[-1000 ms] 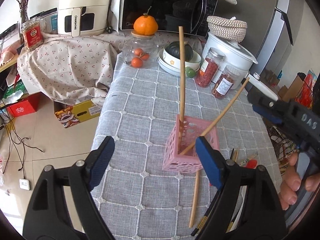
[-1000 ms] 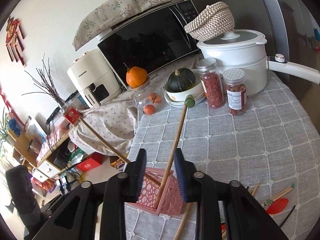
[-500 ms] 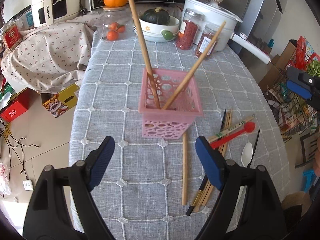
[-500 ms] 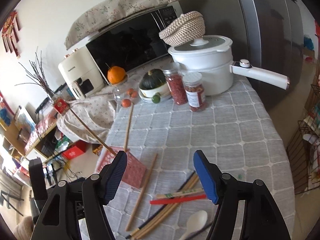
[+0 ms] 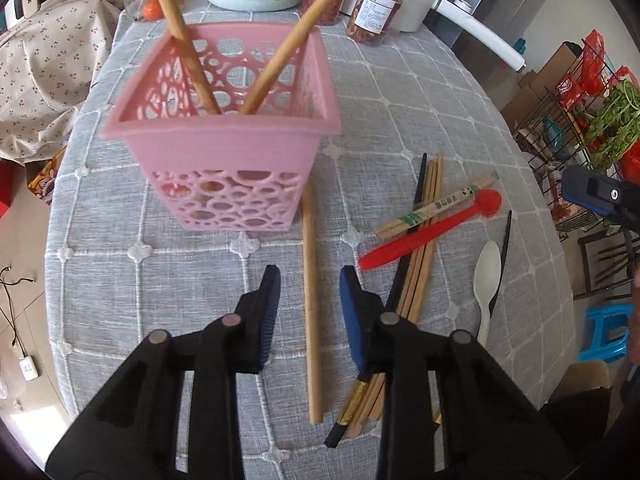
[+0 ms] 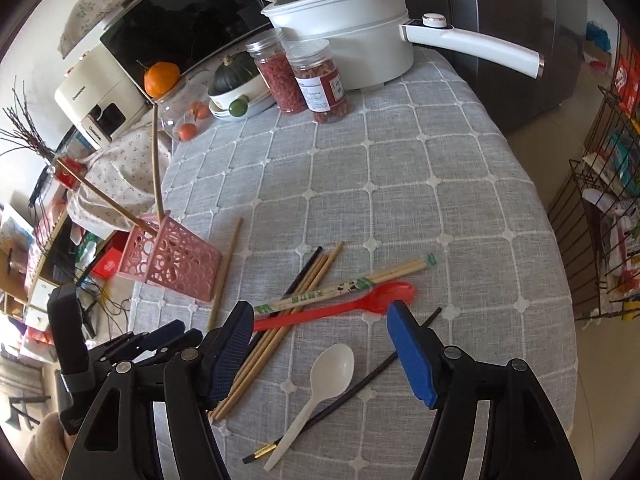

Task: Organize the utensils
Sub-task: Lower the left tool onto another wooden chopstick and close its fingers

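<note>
A pink lattice basket (image 5: 224,132) (image 6: 172,258) stands on the grey tablecloth and holds two long wooden chopsticks (image 5: 276,64). One long wooden chopstick (image 5: 311,292) (image 6: 225,266) lies beside it on the cloth. My left gripper (image 5: 307,280) straddles this chopstick with its jaws partly closed and a gap on each side. To the right lie a bundle of chopsticks (image 5: 420,264) (image 6: 280,332), a red spoon (image 5: 432,236) (image 6: 340,308) and a white spoon (image 5: 486,280) (image 6: 320,384). My right gripper (image 6: 320,312) is open and empty above the spoons.
A white pot with a long handle (image 6: 352,36), two jars (image 6: 316,76), a bowl with a squash (image 6: 236,84) and a jar of small fruit (image 6: 180,108) stand at the table's far end. A wire rack (image 6: 612,200) stands to the right of the table.
My left gripper has moved down and forward to the lone chopstick, and its jaws have narrowed around it. My right gripper has drawn back and lowered over the spoons, still open.
</note>
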Motion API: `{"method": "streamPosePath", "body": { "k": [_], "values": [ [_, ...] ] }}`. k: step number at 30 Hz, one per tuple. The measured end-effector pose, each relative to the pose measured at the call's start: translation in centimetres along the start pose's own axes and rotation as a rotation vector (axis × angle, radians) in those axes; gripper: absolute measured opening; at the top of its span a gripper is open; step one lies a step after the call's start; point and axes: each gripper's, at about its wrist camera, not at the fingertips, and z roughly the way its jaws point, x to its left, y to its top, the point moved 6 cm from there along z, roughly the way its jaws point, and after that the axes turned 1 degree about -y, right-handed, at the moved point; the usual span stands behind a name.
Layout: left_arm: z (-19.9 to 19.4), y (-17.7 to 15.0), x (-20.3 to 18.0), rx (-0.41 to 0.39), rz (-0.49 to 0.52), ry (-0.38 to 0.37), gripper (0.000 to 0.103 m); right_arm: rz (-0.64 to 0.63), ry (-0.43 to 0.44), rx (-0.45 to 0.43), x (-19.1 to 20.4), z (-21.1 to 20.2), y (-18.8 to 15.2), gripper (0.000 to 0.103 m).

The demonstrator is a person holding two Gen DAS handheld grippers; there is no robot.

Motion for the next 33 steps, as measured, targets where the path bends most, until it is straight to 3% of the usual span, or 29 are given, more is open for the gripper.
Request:
{"method": "streamPosePath", "body": {
  "k": [7,15,22,27,33],
  "values": [
    [1.5,-0.4,-0.2,0.035,0.044,0.025,0.009,-0.010,-0.034,0.039,-0.9,1.0,-0.7,0.070],
    [-0.1,-2.5,-1.0,0.137,0.103,-0.060,0.008,0.005,-0.045,0.048,-2.1,1.0,-0.9,0.070],
    [-1.2,-5.9,0.1,0.320,0.127,-0.104,0.008,0.008,-0.059,0.074,-3.2,1.2,-1.5,0.070],
    [-1.8,-4.1,0.9,0.252,0.073,-0.105,0.016,0.013,-0.057,0.096,-3.5,1.4,-1.9,0.070],
    [-0.4,-1.5,-0.5,0.147,0.074,-0.076,0.017,0.019,-0.058,0.108,-3.7,1.8,-2.0,0.070]
  ]
}}
